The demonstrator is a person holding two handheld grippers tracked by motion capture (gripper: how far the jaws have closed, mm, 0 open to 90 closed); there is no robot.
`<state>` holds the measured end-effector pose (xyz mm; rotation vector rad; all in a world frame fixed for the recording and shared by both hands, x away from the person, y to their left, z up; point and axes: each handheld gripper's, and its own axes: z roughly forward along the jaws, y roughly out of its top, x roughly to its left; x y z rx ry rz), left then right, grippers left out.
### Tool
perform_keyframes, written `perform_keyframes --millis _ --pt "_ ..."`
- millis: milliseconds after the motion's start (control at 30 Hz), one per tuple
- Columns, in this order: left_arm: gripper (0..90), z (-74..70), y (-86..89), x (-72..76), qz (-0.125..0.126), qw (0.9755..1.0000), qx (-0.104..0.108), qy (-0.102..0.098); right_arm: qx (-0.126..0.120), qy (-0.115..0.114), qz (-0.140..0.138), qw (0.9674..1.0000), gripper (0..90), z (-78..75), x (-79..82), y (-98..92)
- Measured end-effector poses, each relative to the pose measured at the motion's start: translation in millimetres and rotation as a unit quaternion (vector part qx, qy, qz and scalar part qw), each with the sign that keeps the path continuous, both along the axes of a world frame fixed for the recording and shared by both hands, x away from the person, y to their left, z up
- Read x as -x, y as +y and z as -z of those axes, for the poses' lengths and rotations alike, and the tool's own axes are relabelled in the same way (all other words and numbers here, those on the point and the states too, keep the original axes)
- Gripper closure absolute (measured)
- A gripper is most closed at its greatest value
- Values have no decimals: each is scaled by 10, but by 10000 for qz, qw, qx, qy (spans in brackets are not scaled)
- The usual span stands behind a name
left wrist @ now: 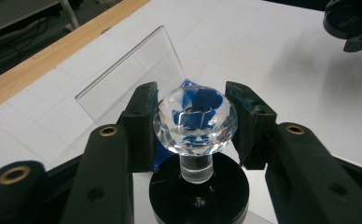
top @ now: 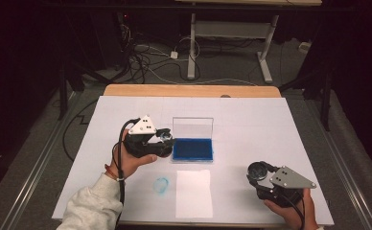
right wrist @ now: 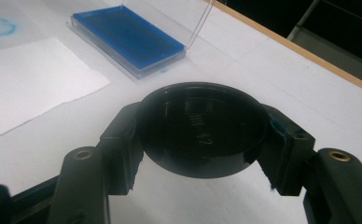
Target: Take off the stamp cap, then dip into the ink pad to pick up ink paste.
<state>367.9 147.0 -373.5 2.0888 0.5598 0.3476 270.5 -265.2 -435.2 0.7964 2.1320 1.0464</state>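
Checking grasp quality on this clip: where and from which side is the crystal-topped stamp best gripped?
Grip the faceted crystal knob across its widest girdle, from its two sides, as the left gripper does, jaws shut on it. The stem below is thin, the black base flat and low, so the knob probably gives the surest hold.

left gripper (left wrist: 195, 116) clamps a faceted crystal knob (left wrist: 195, 122) above a black base (left wrist: 198, 196).

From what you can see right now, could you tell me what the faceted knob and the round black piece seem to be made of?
The faceted knob looks like clear glass or acrylic: cut facets refract blue from the ink pad behind it. Which of the two, I cannot tell. The round black piece, held in the right gripper, looks like glossy moulded plastic: smooth, faintly reflective, with small raised markings.
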Motion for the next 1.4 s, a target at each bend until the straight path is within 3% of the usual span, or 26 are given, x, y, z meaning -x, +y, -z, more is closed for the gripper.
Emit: perform_keyframes --millis 367,633,767,1000,1200,1400 --pt "547 -22 35 10 -6 9999 119 -22 -130 130 -31 9998 386 6 -26 -16" --pt "547 -36 -21 25 72 9999 89 -77 -90 154 -59 9998 386 25 -31 -1" --pt "547 -64 -91 0 212 9994 271 -12 -139 183 -58 9997 386 20 -28 -13" --pt "547 -47 -472 -144 505 9985 218 18 -105 254 -2 9996 385 49 -45 -12" --pt "547 69 -826 -271 701 9973 -172 -102 -48 272 -85 9996 385 67 -44 19" --pt "547 261 -1019 -446 736 9964 -431 -13 -34 282 -163 9995 385 72 -43 33"
